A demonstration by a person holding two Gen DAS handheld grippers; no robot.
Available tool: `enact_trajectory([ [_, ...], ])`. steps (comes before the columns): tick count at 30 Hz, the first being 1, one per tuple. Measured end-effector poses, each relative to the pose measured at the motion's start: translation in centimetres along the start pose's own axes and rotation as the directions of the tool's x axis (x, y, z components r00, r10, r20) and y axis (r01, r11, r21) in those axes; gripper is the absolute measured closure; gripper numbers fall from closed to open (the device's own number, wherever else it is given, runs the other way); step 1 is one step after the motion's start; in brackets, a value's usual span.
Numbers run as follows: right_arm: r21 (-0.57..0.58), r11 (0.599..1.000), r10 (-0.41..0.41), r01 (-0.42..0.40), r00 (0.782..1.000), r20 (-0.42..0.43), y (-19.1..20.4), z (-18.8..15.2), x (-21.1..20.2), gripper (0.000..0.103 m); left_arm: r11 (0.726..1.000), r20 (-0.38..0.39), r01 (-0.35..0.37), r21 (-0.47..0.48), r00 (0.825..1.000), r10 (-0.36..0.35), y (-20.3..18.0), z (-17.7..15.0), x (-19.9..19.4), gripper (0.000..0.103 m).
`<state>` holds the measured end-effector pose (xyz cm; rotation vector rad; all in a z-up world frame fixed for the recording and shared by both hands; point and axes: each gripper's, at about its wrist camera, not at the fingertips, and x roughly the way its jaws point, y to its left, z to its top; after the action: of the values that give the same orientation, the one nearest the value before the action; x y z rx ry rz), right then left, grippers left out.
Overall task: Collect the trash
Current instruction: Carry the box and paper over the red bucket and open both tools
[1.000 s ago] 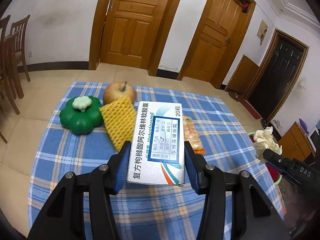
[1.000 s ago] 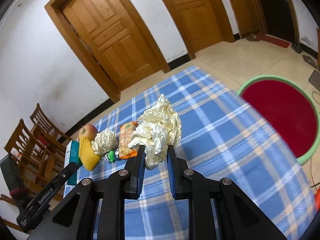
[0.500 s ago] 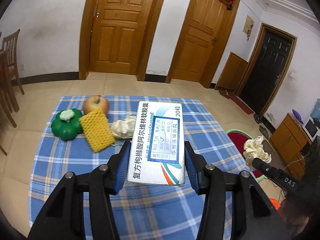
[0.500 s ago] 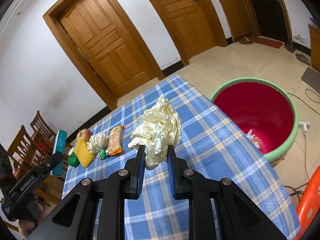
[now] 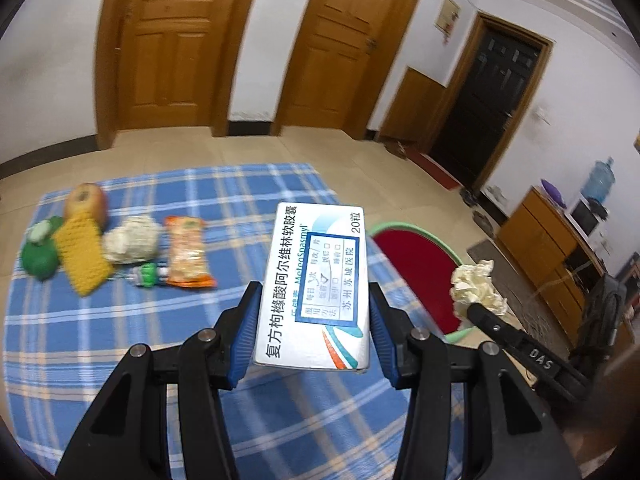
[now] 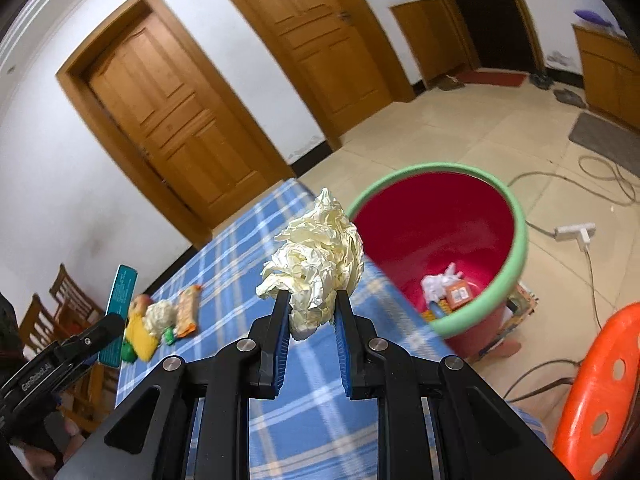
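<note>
My left gripper [image 5: 314, 316] is shut on a white medicine box [image 5: 316, 284] with blue print, held above the blue checked tablecloth [image 5: 120, 328]. My right gripper [image 6: 310, 312] is shut on a crumpled cream paper ball [image 6: 316, 260], near the table's right edge, close to a red bin with a green rim [image 6: 440, 240]. The bin [image 5: 416, 268] also shows in the left wrist view, with the paper ball [image 5: 476, 288] beside it. The bin holds some trash [image 6: 448, 288]. On the table lie another paper wad [image 5: 130, 240], an orange snack wrapper [image 5: 186, 252] and a small green wrapper [image 5: 146, 274].
An apple [image 5: 86, 202], a yellow foam net [image 5: 82, 256] and a green pumpkin-shaped toy [image 5: 40, 254] lie at the table's far left. An orange plastic stool [image 6: 600, 392] stands right of the bin. Cables and a power strip [image 6: 576, 232] lie on the floor. Wooden chairs [image 6: 56, 304] stand left.
Both grippers have swung right toward the bin, still holding the box and the paper ball. The bin now looms closer in both views, and its inside shows.
</note>
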<state>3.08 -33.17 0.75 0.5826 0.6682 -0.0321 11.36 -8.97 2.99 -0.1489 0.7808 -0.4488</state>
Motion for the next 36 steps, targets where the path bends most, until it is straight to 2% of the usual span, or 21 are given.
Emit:
enact_trajectory([
  [7, 0.041, 0.998, -0.048, 0.048, 0.999, -0.015, -2.9, 0.5, 0.8, 0.082, 0.998, -0.076, 0.047, 0.037, 0.996, -0.044, -3.2, 0.5, 4.2, 0.052],
  [14, 0.092, 0.993, -0.07, 0.073, 0.997, -0.036, -5.4, 0.7, 2.0, 0.082, 0.994, -0.124, 0.064, 0.094, 0.991, -0.052, -6.0, 0.8, 7.7, 0.052],
  [23, 0.137, 0.988, -0.065, 0.073, 0.996, -0.059, -7.4, 0.8, 2.6, 0.081, 0.994, -0.189, 0.06, 0.09, 0.981, -0.042, -6.3, -0.1, 9.9, 0.052],
  [26, 0.144, 0.987, -0.061, 0.069, 0.996, -0.057, -7.8, 0.8, 2.6, 0.081, 0.992, -0.219, 0.063, 0.113, 0.975, -0.037, -6.9, -0.7, 10.7, 0.039],
  [29, 0.153, 0.987, -0.048, 0.057, 0.997, -0.065, -8.1, 0.9, 2.6, 0.081, 0.98, -0.261, 0.061, 0.19, 0.965, -0.01, -8.0, -1.4, 11.7, 0.033],
  [36, 0.151, 0.987, -0.05, 0.057, 0.997, -0.052, -8.4, 1.2, 2.1, 0.081, 0.934, -0.326, 0.087, 0.348, 0.945, 0.033, -9.7, -2.5, 14.0, 0.027],
])
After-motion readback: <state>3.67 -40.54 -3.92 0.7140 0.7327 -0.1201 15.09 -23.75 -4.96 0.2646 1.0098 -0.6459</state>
